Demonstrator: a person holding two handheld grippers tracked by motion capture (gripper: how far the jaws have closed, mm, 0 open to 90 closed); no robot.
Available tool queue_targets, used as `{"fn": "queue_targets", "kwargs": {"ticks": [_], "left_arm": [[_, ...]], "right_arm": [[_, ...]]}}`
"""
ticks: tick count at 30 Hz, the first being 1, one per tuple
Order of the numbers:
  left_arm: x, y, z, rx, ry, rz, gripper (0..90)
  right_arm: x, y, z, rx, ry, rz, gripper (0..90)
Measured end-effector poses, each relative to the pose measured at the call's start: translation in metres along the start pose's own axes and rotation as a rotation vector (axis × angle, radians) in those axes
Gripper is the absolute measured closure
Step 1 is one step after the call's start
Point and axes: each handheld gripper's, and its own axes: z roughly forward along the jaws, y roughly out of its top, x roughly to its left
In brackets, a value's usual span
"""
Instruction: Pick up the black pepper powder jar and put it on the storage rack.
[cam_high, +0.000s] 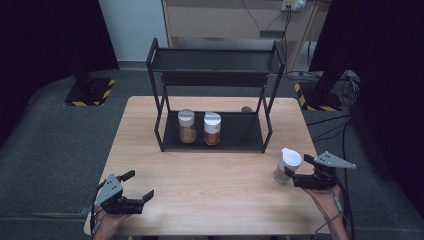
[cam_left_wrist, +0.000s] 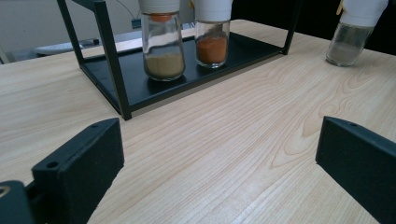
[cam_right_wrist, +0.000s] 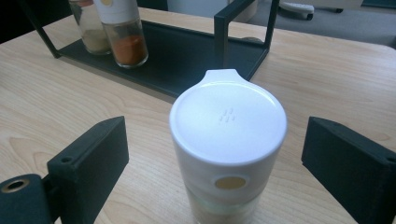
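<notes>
White-lidded jars are counted at three: one (cam_right_wrist: 228, 144) framed by the spread right gripper (cam_right_wrist: 215, 158), two (cam_high: 187, 126) (cam_high: 212, 128) shelved on the rack (cam_high: 250, 135); the left gripper (cam_high: 135, 187) is held released.

Light wooden table (cam_high: 210, 200) on grey carpeted floor (cam_high: 45, 145), black curtains (cam_high: 45, 35) either side, pale wooden cabinet (cam_high: 225, 20) behind, yellow-and-black striped stand bases (cam_high: 90, 92), dim room light.

black two-jaw grippers (cam_high: 142, 190) (cam_high: 296, 170) with screw holes, each topped by a grey three-cornered plate.
</notes>
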Motion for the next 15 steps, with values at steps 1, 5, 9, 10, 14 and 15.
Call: {"fn": "queue_targets", "kwargs": {"ticks": [1,5,9,10,14,15], "left_arm": [[0.000,0.000,0.000,-0.001,0.000,0.000,0.3],[0.000,0.000,0.000,0.000,-0.001,0.001,0.3],[0.000,0.000,0.000,0.000,-0.001,0.002,0.3],[0.000,0.000,0.000,0.000,-0.001,0.002,0.3],[0.000,0.000,0.000,0.000,-0.001,0.002,0.3],[0.000,0.000,0.000,-0.001,-0.001,0.002,0.3]], "right_arm": [[-0.001,0.000,0.002,0.000,0.002,0.001,7.7],[-0.001,0.000,0.010,0.007,0.002,0.005,8.8],[0.000,0.000,0.017,0.009,-0.007,0.000,11.0],[0.000,0.000,0.018,0.011,-0.010,0.001,11.6],[-0.001,-0.002,0.025,0.019,-0.014,0.013,16.4],[-0.001,-0.003,0.027,0.018,-0.013,0.010,20.4]]}}
